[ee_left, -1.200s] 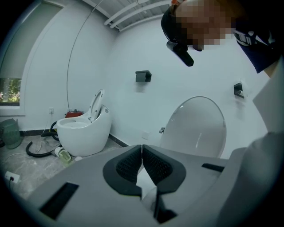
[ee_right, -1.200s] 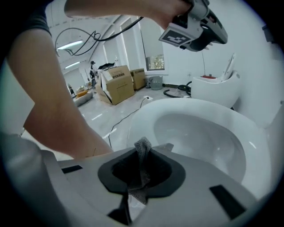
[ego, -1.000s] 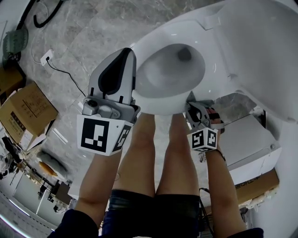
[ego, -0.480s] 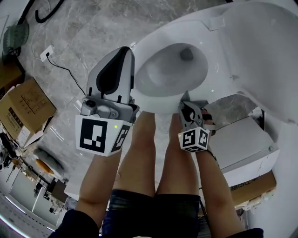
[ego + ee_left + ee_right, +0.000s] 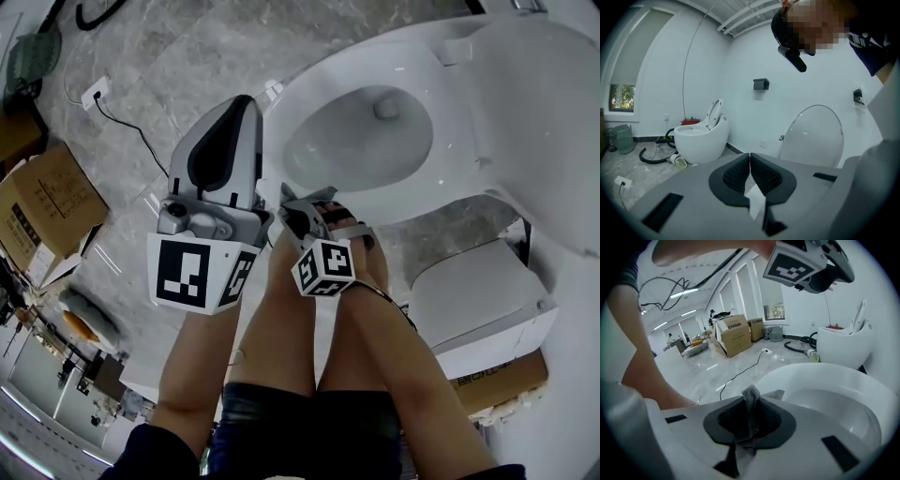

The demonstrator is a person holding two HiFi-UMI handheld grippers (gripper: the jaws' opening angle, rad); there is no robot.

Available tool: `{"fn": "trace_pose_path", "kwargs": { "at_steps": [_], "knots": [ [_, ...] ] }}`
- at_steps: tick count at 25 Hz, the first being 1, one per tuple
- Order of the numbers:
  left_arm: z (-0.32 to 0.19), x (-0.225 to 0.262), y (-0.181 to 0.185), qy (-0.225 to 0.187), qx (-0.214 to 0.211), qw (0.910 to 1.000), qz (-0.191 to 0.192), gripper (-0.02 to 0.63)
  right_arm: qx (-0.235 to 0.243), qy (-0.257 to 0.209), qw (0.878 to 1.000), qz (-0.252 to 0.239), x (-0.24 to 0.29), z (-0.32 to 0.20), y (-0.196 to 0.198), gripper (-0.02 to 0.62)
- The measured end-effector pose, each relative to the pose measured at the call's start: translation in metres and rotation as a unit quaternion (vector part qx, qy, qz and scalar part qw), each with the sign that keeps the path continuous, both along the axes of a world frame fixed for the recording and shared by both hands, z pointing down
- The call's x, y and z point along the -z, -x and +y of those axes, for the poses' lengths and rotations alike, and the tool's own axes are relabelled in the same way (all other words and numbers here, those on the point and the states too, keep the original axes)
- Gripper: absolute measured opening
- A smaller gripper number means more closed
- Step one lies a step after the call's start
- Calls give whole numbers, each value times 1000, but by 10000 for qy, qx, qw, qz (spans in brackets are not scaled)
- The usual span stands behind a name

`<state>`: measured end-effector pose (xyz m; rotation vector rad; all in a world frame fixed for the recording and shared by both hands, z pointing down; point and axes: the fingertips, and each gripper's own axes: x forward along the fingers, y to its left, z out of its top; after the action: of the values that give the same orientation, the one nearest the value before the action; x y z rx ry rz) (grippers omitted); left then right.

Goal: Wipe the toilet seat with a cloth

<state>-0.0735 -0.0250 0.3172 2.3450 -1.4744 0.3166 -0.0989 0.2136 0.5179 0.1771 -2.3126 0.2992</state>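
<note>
Nearest, the right gripper [image 5: 302, 214] has its fingers clenched on a thin grey cloth [image 5: 750, 401]. I'd judge the cloth soft, light and floppy, best pinched at a gathered fold as here, and it sits right by the near rim of the toilet seat [image 5: 820, 376]. The left gripper [image 5: 242, 117], fingers pressed together on nothing, hovers left of the bowl [image 5: 361, 141]. Farther off the smooth rim curves round to the raised lid [image 5: 544, 103], with open floor [image 5: 159, 66] on the left.

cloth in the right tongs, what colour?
Grey, with a fine mesh-like weave. The cloth shows best in the right gripper view.
</note>
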Motion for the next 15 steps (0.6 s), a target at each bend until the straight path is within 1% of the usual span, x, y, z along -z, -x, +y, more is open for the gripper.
{"fn": "trace_pose_path", "kwargs": {
  "at_steps": [3, 6, 8, 10, 12, 15],
  "knots": [
    [-2, -1, 11, -15, 66, 10000, 8, 23, 5, -38, 9999, 134, -2, 7, -35, 66],
    [-7, -4, 26, -28, 197, 9998, 56, 23, -250, 32, 9991, 328, -6, 4, -74, 66],
    [-6, -5, 37, -46, 270, 9996, 84, 23, -300, 101, 9986, 412, -8, 4, -79, 66],
    [-3, -5, 43, -51, 325, 9994, 90, 23, -267, 155, 9988, 388, -10, 2, -69, 66],
    [-1, -6, 46, -53, 364, 9993, 86, 23, -334, 214, 9990, 225, -11, -8, -49, 66],
    [0, -5, 53, -48, 403, 9991, 81, 23, -665, 291, 9973, -113, -9, -32, -7, 66]
  ]
}}
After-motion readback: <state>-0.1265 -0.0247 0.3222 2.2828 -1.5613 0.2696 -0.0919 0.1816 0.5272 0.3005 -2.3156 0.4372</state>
